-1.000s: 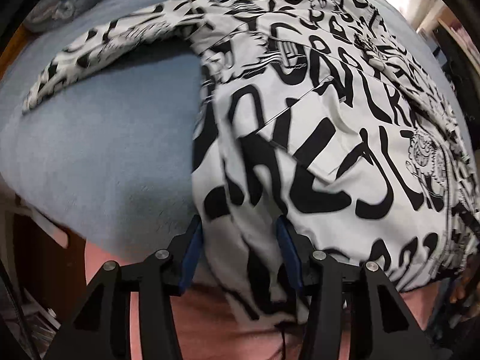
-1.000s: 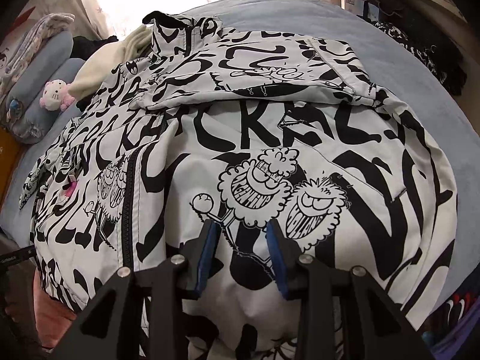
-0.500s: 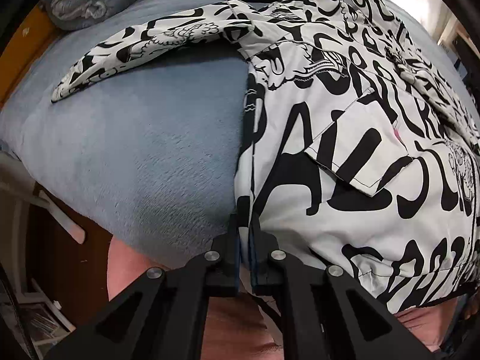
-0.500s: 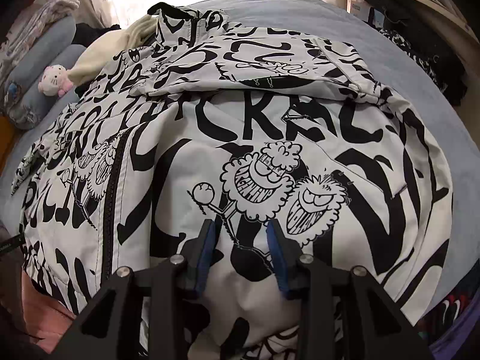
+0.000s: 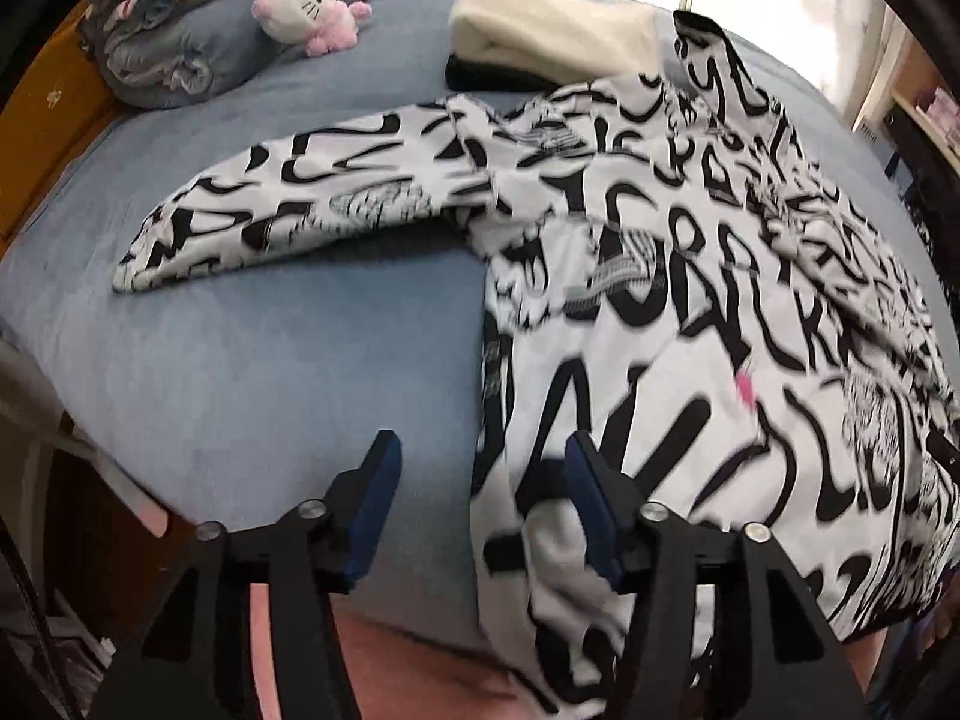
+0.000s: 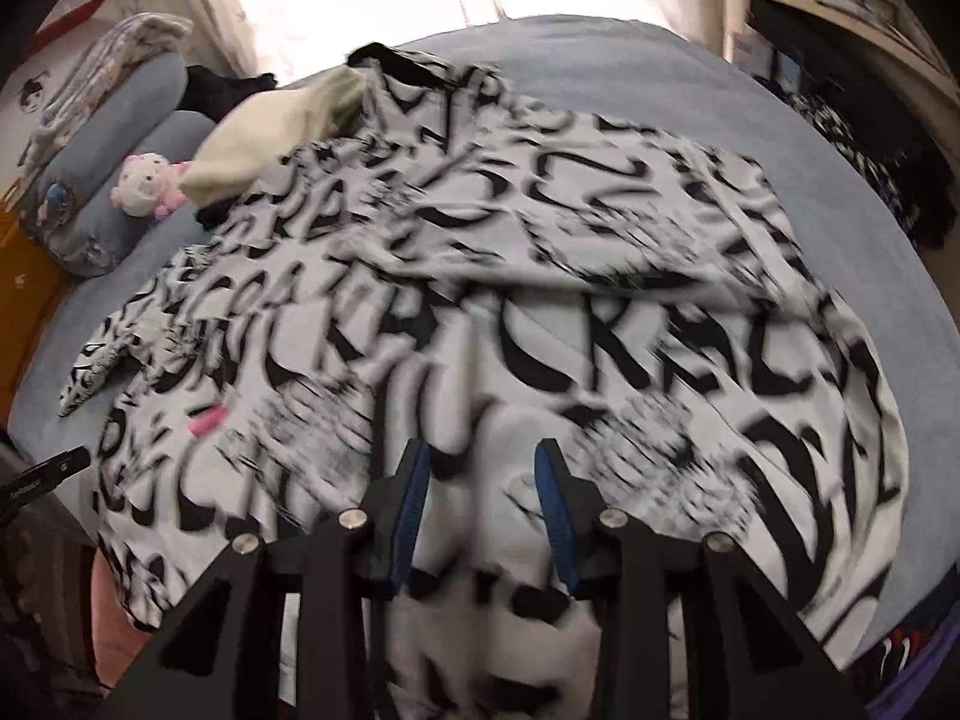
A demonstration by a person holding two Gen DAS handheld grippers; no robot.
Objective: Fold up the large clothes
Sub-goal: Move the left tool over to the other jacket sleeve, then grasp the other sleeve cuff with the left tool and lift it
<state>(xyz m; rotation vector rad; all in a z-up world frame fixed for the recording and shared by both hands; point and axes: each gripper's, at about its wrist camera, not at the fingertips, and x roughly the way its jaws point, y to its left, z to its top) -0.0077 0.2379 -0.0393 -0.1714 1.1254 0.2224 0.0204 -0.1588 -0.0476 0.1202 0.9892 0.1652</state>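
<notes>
I have the large white jacket with black graffiti lettering (image 5: 690, 324) spread across the blue-grey bed (image 5: 252, 360), its hem hanging over the near edge and its collar toward the far edge by the window. Folding has barely begun, I judge: one sleeve (image 5: 288, 228) lies stretched out toward the bed's left side, while the other looks already laid across the chest in the right wrist view. The body remains to be folded. My left hand-held gripper (image 5: 480, 468) is opening, its jaws apart over the jacket's side edge near the hem, pressing nothing. My right hand-held gripper (image 6: 480, 474) has its jaws partly apart with hem fabric between them; motion blur keeps me from telling whether they clamp it.
</notes>
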